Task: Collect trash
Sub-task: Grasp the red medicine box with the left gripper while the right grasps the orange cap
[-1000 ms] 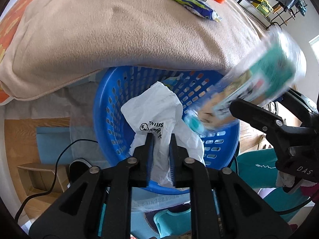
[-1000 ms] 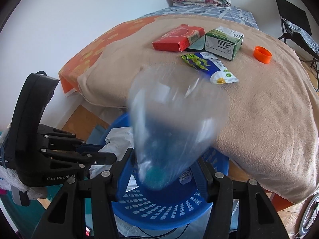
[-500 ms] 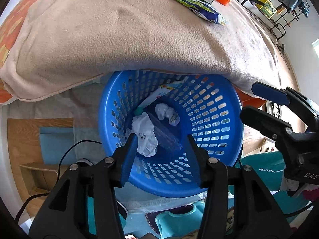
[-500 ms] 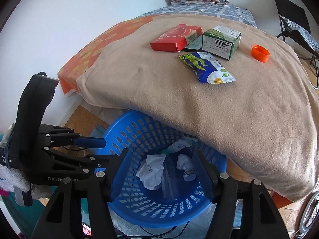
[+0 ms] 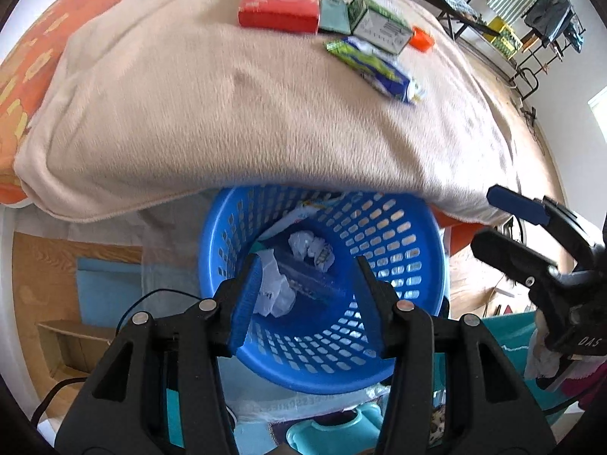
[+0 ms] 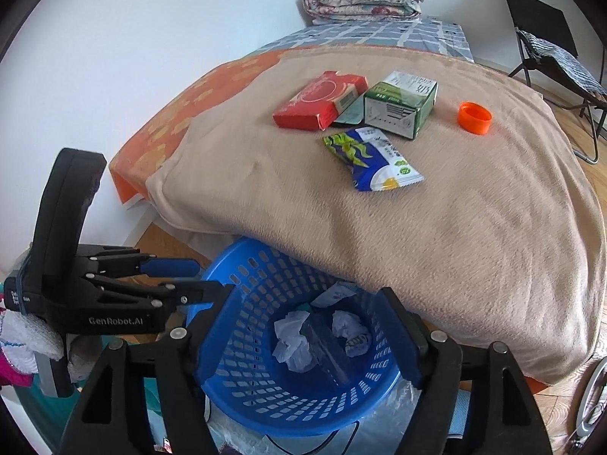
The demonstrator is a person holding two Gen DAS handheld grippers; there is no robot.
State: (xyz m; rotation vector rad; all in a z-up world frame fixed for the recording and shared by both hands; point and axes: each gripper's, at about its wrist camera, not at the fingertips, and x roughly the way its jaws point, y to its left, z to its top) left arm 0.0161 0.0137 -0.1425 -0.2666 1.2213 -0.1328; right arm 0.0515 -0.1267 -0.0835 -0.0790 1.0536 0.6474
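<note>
Both jaws spread wide, empty: left gripper (image 5: 307, 295), right gripper (image 6: 309, 335). Blue basket (image 6: 242, 371) holds crumpled paper (image 6: 294, 343) and clear bottle (image 6: 326, 349), tucked under blanket (image 6: 417, 235) edge; wrapper (image 6: 370, 159) lies beyond.

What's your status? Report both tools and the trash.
Left tool open, empty. Right tool open, empty. Both over blue basket. Snack wrapper, red box, green carton, orange cap on blanket. Nothing blocking.

basket (image 6: 246, 390) below bed edge | wrapper (image 6: 373, 157) before cartons (image 6: 398, 108)
</note>
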